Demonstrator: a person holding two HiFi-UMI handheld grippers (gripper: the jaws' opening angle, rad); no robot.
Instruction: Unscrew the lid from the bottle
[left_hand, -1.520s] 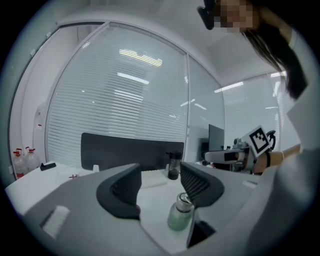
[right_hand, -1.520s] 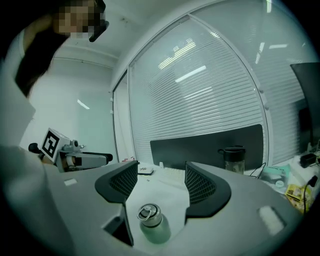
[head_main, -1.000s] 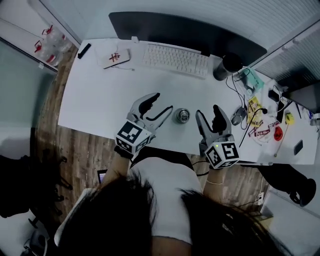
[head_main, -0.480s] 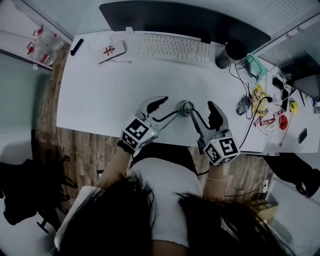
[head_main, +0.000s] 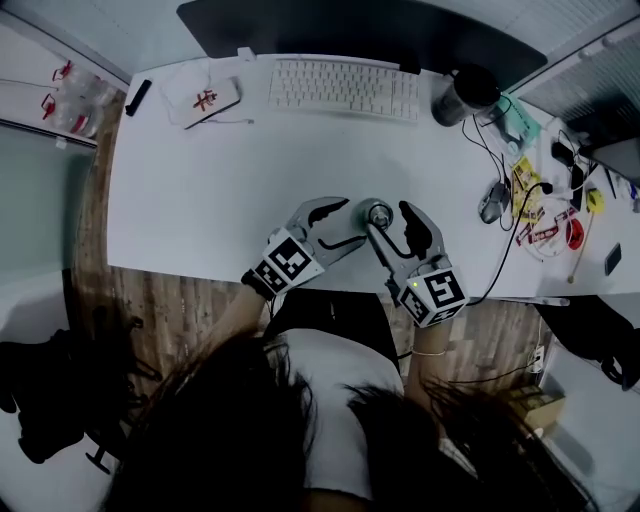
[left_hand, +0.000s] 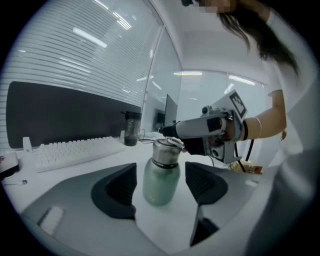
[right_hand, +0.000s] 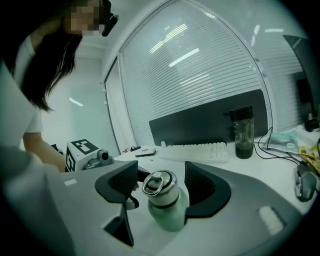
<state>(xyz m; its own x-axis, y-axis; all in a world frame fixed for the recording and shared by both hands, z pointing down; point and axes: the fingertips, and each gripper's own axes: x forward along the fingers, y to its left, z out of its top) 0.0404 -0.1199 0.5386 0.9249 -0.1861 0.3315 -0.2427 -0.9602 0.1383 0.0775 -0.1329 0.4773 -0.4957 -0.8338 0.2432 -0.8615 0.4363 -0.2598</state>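
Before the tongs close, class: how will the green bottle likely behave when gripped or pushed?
The bottle looks rigid, so probably won't dent. Its smooth rounded body may slip or spin. Upright and narrow, it could tip if pushed near its lid.

All three views are rendered dim and blue-grey. Light is cast by long white ceiling strip lights (left_hand: 90, 37), seen at 11 o'clock in the left gripper view. Edges are bent by fisheye distortion and corners are blackened. The dark hair (head_main: 230, 430) at 6 o'clock in the head view is blurred.

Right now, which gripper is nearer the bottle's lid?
Right. The right gripper has open jaws flanking the lid; the left gripper, jaws just opening wider, straddles the bottle body below it.
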